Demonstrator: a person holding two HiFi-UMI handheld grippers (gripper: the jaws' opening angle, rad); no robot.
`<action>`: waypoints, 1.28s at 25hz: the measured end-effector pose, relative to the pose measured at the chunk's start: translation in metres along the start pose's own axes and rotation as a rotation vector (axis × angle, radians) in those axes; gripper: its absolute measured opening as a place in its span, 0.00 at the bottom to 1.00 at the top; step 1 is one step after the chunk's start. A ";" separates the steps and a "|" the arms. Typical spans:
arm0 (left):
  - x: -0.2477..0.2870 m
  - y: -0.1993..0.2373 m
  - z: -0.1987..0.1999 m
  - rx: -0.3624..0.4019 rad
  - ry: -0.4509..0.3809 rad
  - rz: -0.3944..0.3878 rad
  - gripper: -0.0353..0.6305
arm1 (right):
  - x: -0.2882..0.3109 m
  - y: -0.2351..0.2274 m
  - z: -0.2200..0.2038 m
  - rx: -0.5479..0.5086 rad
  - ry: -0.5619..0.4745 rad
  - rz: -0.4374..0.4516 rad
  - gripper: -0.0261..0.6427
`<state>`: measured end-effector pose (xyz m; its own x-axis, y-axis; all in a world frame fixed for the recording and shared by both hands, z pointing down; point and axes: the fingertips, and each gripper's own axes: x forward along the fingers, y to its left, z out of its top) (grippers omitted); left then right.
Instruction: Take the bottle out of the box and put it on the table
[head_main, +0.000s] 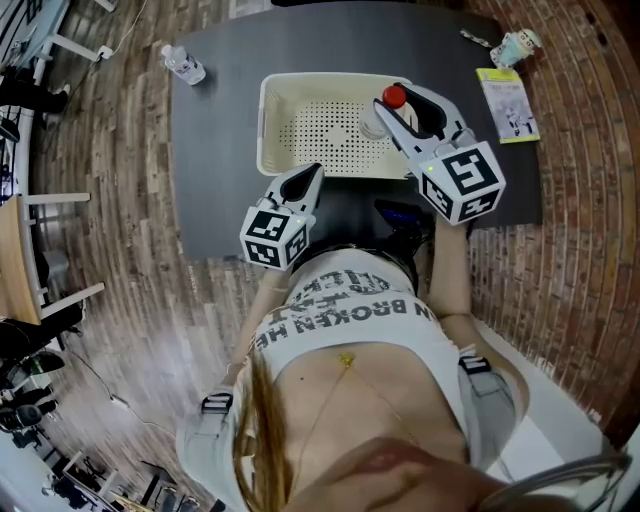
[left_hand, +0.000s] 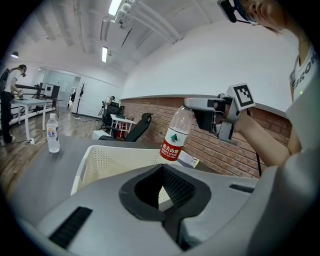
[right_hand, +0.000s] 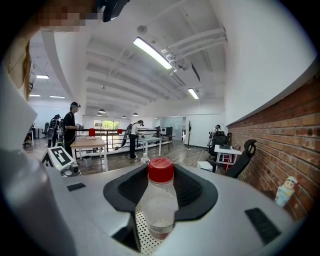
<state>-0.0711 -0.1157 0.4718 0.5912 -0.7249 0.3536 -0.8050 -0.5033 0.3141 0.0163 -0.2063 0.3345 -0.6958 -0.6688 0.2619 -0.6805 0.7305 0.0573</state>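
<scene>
A clear bottle (head_main: 378, 120) with a red cap hangs tilted over the right edge of the cream perforated box (head_main: 270, 120). My right gripper (head_main: 388, 112) is shut on it just below the cap. In the right gripper view the bottle (right_hand: 160, 205) stands between the jaws, red cap up. From the left gripper view I see that bottle (left_hand: 175, 137) with its red label, held by the right gripper (left_hand: 200, 107) above the box (left_hand: 100, 155). My left gripper (head_main: 314, 174) sits at the box's near left corner, shut and holding nothing (left_hand: 162, 170).
The box stands on a dark grey table (head_main: 230, 80). A second small bottle (head_main: 184, 64) stands at the table's far left corner. A leaflet (head_main: 508, 102) and a small figurine (head_main: 515, 45) lie at the far right. Brick-pattern floor surrounds the table.
</scene>
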 end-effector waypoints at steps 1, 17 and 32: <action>0.002 -0.004 0.000 0.001 0.001 -0.004 0.06 | -0.005 -0.005 -0.001 0.002 0.001 -0.011 0.27; 0.029 -0.046 -0.008 -0.012 -0.011 0.015 0.06 | -0.079 -0.094 -0.029 0.024 0.019 -0.171 0.27; 0.031 -0.053 -0.013 -0.037 -0.031 0.073 0.06 | -0.104 -0.128 -0.049 0.043 0.037 -0.212 0.27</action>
<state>-0.0098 -0.1058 0.4774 0.5289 -0.7733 0.3497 -0.8431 -0.4313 0.3213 0.1869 -0.2233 0.3473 -0.5274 -0.8008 0.2839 -0.8207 0.5666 0.0736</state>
